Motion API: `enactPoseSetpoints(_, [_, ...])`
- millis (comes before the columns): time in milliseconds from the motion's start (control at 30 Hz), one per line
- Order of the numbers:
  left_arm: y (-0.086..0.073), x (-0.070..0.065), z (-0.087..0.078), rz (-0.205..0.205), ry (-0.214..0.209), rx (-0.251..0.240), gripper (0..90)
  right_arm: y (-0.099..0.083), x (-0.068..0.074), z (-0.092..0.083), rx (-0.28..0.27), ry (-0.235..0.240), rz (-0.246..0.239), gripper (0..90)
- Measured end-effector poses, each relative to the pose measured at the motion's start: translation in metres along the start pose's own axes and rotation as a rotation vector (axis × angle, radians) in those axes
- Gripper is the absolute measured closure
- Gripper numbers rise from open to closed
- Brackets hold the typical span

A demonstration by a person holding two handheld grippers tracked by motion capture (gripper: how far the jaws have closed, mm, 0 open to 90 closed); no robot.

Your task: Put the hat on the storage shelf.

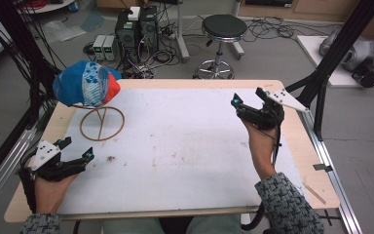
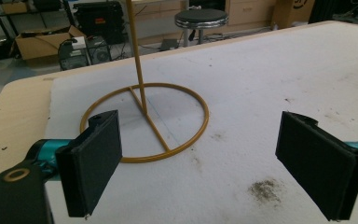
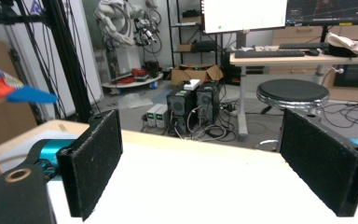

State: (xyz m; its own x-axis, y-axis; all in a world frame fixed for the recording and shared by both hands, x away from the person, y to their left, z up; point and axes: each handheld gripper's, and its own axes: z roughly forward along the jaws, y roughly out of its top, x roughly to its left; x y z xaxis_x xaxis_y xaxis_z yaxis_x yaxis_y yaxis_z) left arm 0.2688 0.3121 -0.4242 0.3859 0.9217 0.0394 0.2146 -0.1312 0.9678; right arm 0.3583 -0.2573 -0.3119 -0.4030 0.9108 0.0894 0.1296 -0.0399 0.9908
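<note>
A blue, red and white cap (image 1: 86, 83) sits on top of a gold wire stand (image 1: 102, 124) at the back left of the white mat (image 1: 185, 146). My left gripper (image 1: 78, 149) rests at the mat's front left, open and empty, pointing toward the stand. In the left gripper view the stand's pole (image 2: 138, 70) and ring base lie just beyond my open left gripper (image 2: 200, 140). My right gripper (image 1: 247, 96) is held above the table's right side, open and empty. The right gripper view (image 3: 200, 140) looks past the table's far edge, with the cap's brim (image 3: 4, 88) at the left.
A black stool (image 1: 223, 27) and computer boxes (image 1: 136, 27) stand on the floor behind the table. A black frame post (image 1: 331, 53) rises at the right edge. A small dirt smudge (image 1: 110, 158) marks the mat near the left gripper.
</note>
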Motion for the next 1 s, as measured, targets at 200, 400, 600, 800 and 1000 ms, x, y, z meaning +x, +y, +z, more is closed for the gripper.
enactPoseSetpoints(200, [-0.001,-0.001,0.002,0.004,-0.003,0.009,14.6,-0.022,-0.007,-0.014,0.038,-0.008,0.007,12.3])
enactPoseSetpoints(400, [-0.002,-0.001,0.002,0.006,-0.002,0.014,14.6,-0.045,-0.011,-0.023,0.037,-0.031,-0.017,12.3])
enactPoseSetpoints(600, [-0.004,-0.002,0.003,0.005,-0.001,0.018,14.6,-0.074,-0.016,-0.032,0.034,-0.049,-0.038,12.4])
enactPoseSetpoints(800, [-0.005,-0.003,0.005,0.004,-0.003,0.023,14.6,-0.092,-0.02,-0.036,0.057,-0.054,-0.021,12.4])
enactPoseSetpoints(1000, [-0.006,-0.006,0.007,0.014,-0.012,0.029,14.6,-0.098,-0.02,-0.037,0.058,-0.051,0.001,12.4])
